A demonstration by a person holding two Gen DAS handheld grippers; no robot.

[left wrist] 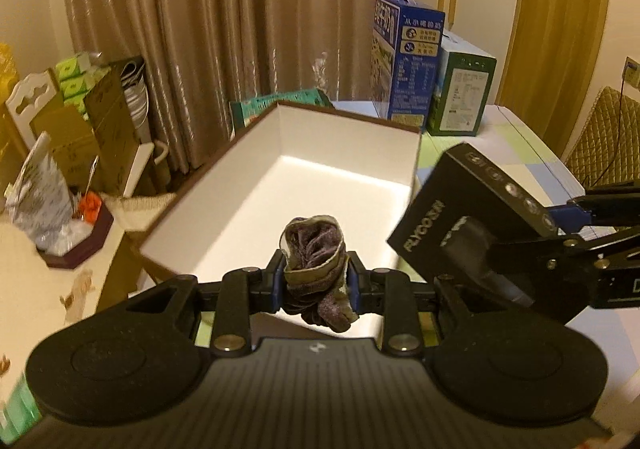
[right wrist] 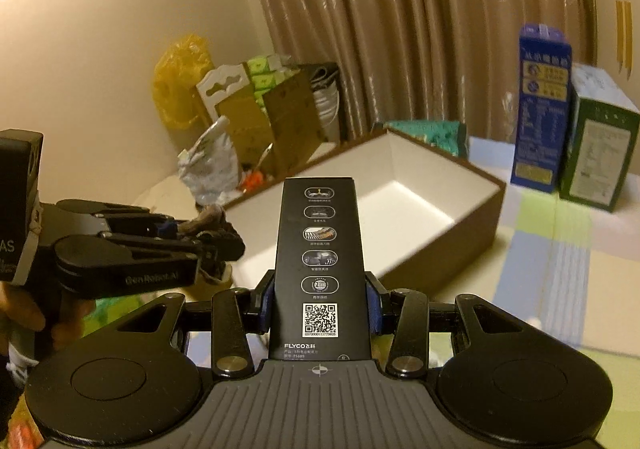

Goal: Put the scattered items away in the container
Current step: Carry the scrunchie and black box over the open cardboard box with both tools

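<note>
Left tool: the left tool (left wrist: 316,275) pinches a rolled-up bundle of dark purple and olive sock fabric (left wrist: 316,253) between its blue pads.
Sock position: held in the air at the near rim of the container, not yet inside.
Sock axis: long axis runs roughly upright between the pads, one end sticking up, loose toes hanging below.
Right tool: the right tool (right wrist: 321,301) clamps a long black cardboard FLYCO product box (right wrist: 320,261) by its narrow sides.
Box axis: long axis points forward and away from the tool, its far end toward the container; seen from the left wrist it is tilted.
Container: an open rectangular box with brown outside and white inside (left wrist: 320,153) on the pastel-checked worktop (right wrist: 560,261); its visible floor is bare.
Progress: both items lifted, neither deposited; lowering and release are likely what remain.
</note>
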